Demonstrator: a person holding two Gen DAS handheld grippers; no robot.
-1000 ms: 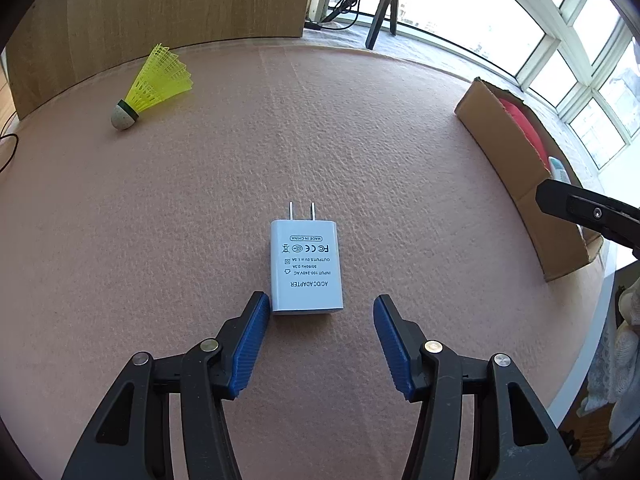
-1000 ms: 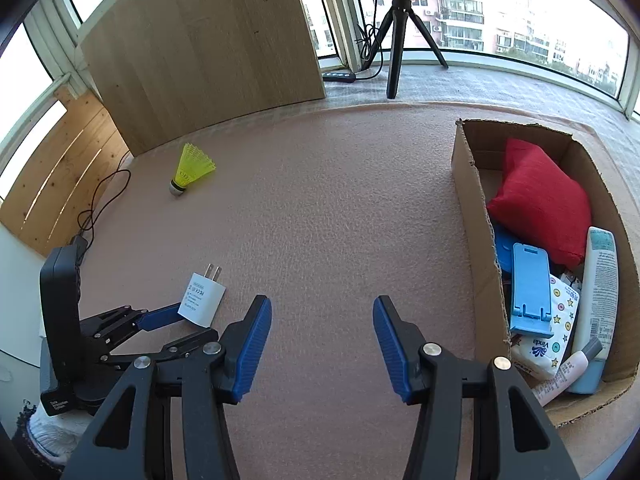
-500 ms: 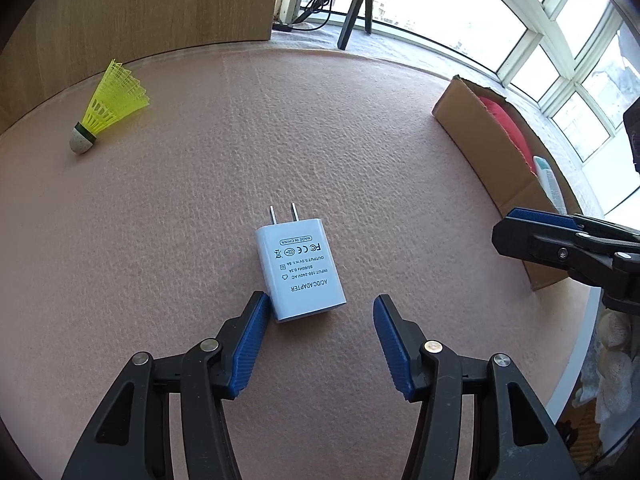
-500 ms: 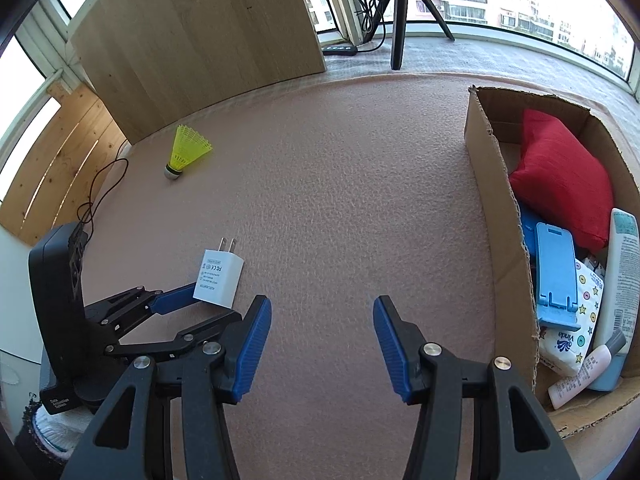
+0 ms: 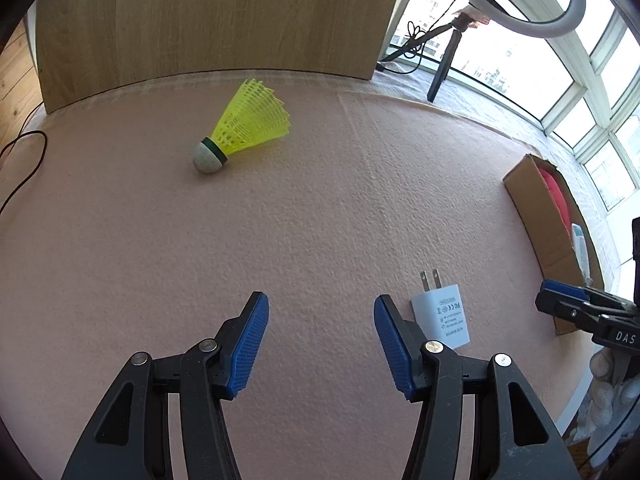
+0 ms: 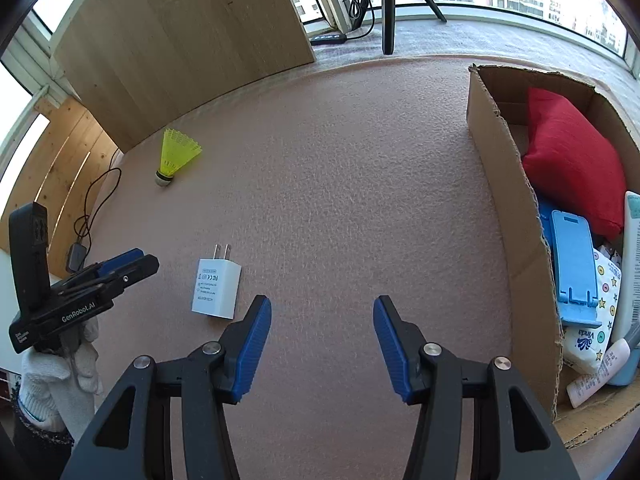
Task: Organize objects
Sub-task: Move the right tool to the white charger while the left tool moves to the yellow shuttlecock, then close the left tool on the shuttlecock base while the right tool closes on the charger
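- The left gripper (image 5: 321, 344) stands wide apart with nothing between its blue pads (image 5: 250, 344); it hangs over the pink felt mat (image 5: 320, 220), touching nothing that shows.
- The white power adapter (image 5: 444, 316) lies flat on the mat just outside the left gripper's right-hand finger, partly hidden behind it. Whether they touch cannot be told. Its long axis runs away from the camera, and the two metal prongs point toward the far edge of the mat.
- The yellow shuttlecock (image 5: 240, 128) lies on its side well ahead of the left gripper, near the wooden board (image 5: 200, 20). Its white cork tip points toward the near left, and the skirt flares toward the far right.
- The right gripper (image 6: 322, 344) is likewise spread wide and empty. In its view the adapter sits just beyond its left-hand finger, prongs away, apart from the pad.
- A gloved hand (image 6: 56, 376) grips the left tool at the left edge of the right wrist view.
- The cardboard box (image 6: 504, 184) stands to the right, well apart from the adapter. Inside it are a red cushion (image 6: 568, 160), a blue phone stand (image 6: 574, 264), a tissue pack and some tubes.
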